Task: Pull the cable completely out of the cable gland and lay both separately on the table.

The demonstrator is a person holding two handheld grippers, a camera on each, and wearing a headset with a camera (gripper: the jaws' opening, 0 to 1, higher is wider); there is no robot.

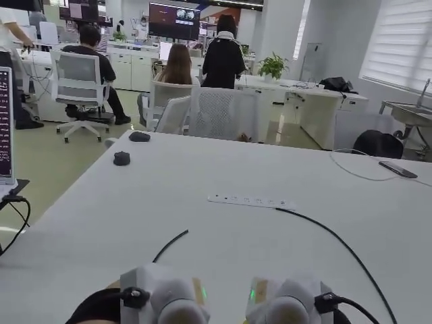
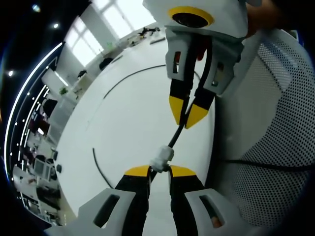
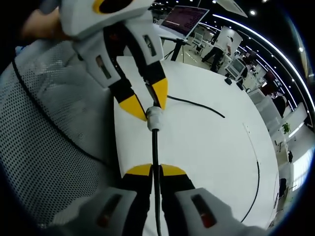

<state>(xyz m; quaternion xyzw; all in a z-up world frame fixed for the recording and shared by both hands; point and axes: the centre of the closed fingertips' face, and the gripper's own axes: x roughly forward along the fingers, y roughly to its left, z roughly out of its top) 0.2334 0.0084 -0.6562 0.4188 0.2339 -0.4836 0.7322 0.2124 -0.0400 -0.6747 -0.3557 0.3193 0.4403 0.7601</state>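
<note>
The left claw [image 2: 158, 171] clamps the small white plastic cable gland [image 2: 161, 156] near the white tabletop [image 2: 123, 123] edge; the thin black cable [image 2: 176, 136] runs straight from it into the right claw [image 3: 154, 170], pinched shut on it, so the pull should follow that line

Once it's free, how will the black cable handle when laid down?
Likely fairly stiff: the cable spans straight from the right tool to the cable gland without sagging. Probably light and thin, so easy to lay, though it may spring or hold a curve.
</note>
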